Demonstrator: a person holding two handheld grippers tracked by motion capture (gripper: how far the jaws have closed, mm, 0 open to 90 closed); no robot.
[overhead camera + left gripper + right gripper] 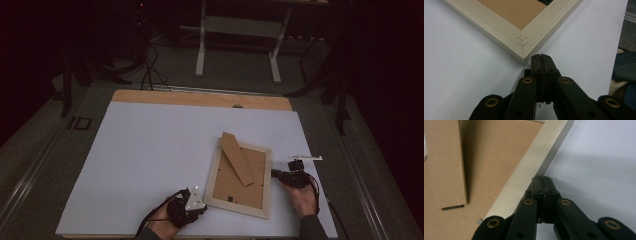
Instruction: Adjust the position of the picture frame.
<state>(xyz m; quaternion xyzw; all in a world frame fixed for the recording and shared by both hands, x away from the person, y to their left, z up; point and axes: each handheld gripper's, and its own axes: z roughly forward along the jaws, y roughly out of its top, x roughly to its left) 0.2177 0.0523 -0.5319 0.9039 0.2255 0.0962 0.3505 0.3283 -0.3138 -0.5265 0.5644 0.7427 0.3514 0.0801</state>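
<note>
A pale wooden picture frame [214, 171] lies face down on the white table top [150, 150], its brown backing board [250, 175] up and its brown stand flap [236, 157] unfolded. My left gripper [202, 205] is shut, with its tips at the frame's near left corner [522, 46]; nothing is between the jaws of this gripper [541, 58]. My right gripper [275, 173] is shut as well, tips against the frame's right rail [534, 167]. In the right gripper view the gripper [541, 180] meets the rail's outer edge, beside the flap [445, 162].
A small white strip [305, 157] lies on the table just beyond the right hand. The wooden table edge [200, 97] runs along the far side. A white desk leg frame [239, 27] stands on the dark floor behind. A sleeve [625, 67] shows at the right.
</note>
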